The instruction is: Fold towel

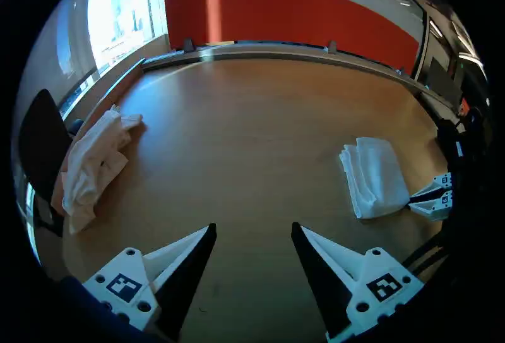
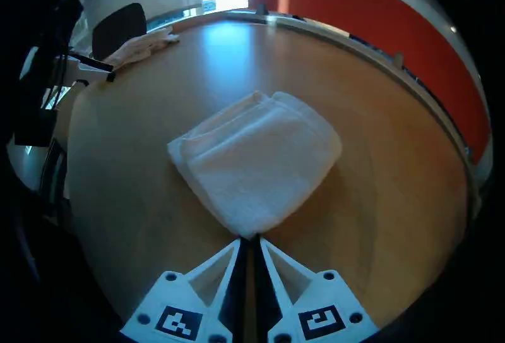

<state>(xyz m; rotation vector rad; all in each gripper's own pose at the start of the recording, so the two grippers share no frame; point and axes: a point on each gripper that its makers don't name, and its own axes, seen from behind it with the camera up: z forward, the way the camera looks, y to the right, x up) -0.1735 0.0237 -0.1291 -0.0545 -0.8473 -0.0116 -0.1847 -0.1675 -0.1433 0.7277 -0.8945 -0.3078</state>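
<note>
A white towel (image 2: 259,160), folded into a thick rectangle, lies flat on the round wooden table (image 2: 391,204). My right gripper (image 2: 250,242) sits at its near corner with the jaws closed together, and the corner tapers to a point between the tips. In the left gripper view the same folded towel (image 1: 377,175) is at the right, with the right gripper (image 1: 416,199) at its near corner. My left gripper (image 1: 253,232) hovers open over bare wood, well to the left of the towel, with nothing between its fingers.
A crumpled pile of white cloths (image 1: 95,160) rests at the table's far left edge (image 2: 142,46). A dark chair (image 1: 41,147) stands behind it. A red partition (image 1: 290,14) runs along the table's far rim.
</note>
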